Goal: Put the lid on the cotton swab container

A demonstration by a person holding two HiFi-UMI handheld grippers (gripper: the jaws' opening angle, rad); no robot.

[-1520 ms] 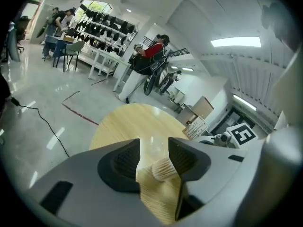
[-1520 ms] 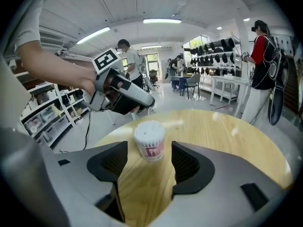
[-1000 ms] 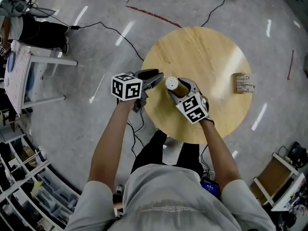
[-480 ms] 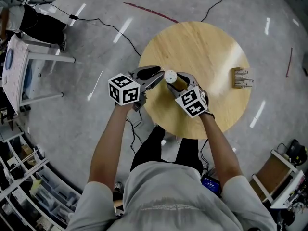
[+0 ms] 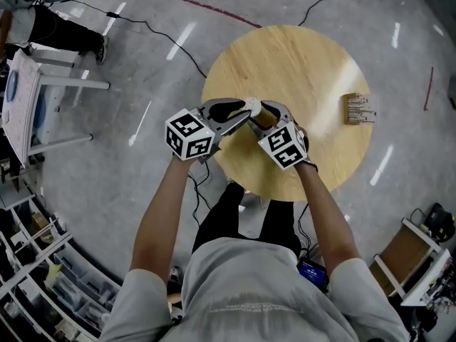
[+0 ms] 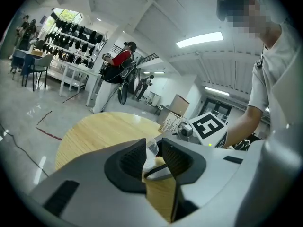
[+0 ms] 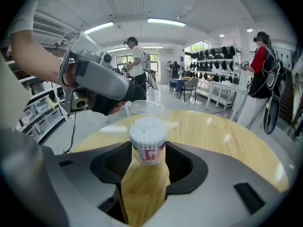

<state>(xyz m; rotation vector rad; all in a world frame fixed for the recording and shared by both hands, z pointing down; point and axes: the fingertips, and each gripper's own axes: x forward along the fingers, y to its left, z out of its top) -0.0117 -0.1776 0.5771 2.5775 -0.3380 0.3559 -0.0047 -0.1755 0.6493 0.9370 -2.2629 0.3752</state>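
My right gripper (image 5: pixel 266 112) is shut on the cotton swab container (image 7: pixel 148 144), a small tube with a red label and white swab tips showing at its open top. It holds the tube above the near left part of the round wooden table (image 5: pixel 306 63). The left gripper (image 5: pixel 244 114) is shut on the clear plastic lid (image 6: pixel 151 148). In the right gripper view the lid (image 7: pixel 146 108) hangs just beyond and slightly above the swab tips, apart from them. In the head view the two sets of jaws meet tip to tip, and the lid itself is hard to make out there.
A small wooden block (image 5: pixel 358 110) with printed paper lies at the table's right edge. Black cables (image 5: pixel 153 34) and a red tape line (image 5: pixel 217 12) run across the grey floor. A white desk (image 5: pixel 28 98) stands at far left. People stand far off in the gripper views.
The left gripper has swung right, bringing the lid from beside the container up to its top. The right gripper with the container has shifted slightly up the table.
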